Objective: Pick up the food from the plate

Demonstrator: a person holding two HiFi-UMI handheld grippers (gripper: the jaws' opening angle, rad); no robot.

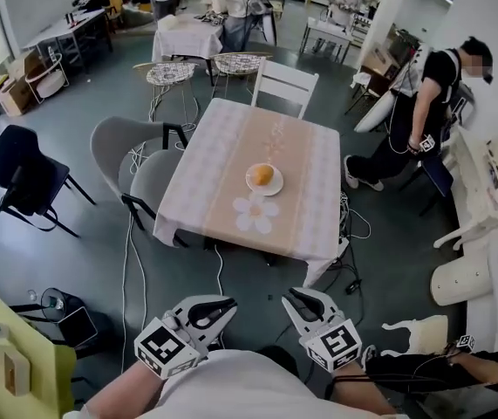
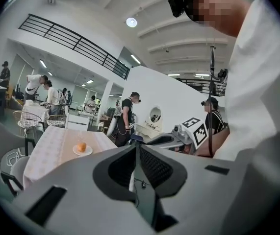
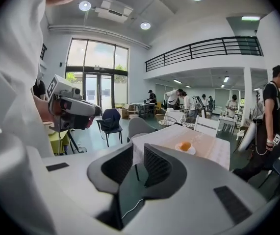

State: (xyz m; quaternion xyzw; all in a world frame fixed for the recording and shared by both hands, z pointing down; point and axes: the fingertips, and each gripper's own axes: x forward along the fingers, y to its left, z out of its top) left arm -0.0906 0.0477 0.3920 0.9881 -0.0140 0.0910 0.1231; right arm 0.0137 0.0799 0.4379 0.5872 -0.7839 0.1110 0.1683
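An orange, roundish piece of food (image 1: 263, 175) lies on a small white plate (image 1: 251, 184) in the middle of a table (image 1: 222, 147) with a pale cloth and a flower print. Both grippers are held close to my body, well short of the table and nothing is between their jaws. The left gripper (image 1: 222, 305) has its jaws together, as the left gripper view shows (image 2: 136, 148); the food (image 2: 81, 147) is small and far off there. The right gripper (image 1: 294, 300) shows a narrow gap between its pads (image 3: 139, 155), with the food (image 3: 185, 145) beyond it.
Two grey chairs (image 1: 135, 160) stand at the table's left and a white chair (image 1: 285, 85) at its far side. Cables (image 1: 353, 234) trail on the floor by the right corner. A person (image 1: 423, 112) stands at right near white furniture (image 1: 484, 225). A black chair (image 1: 26, 182) is far left.
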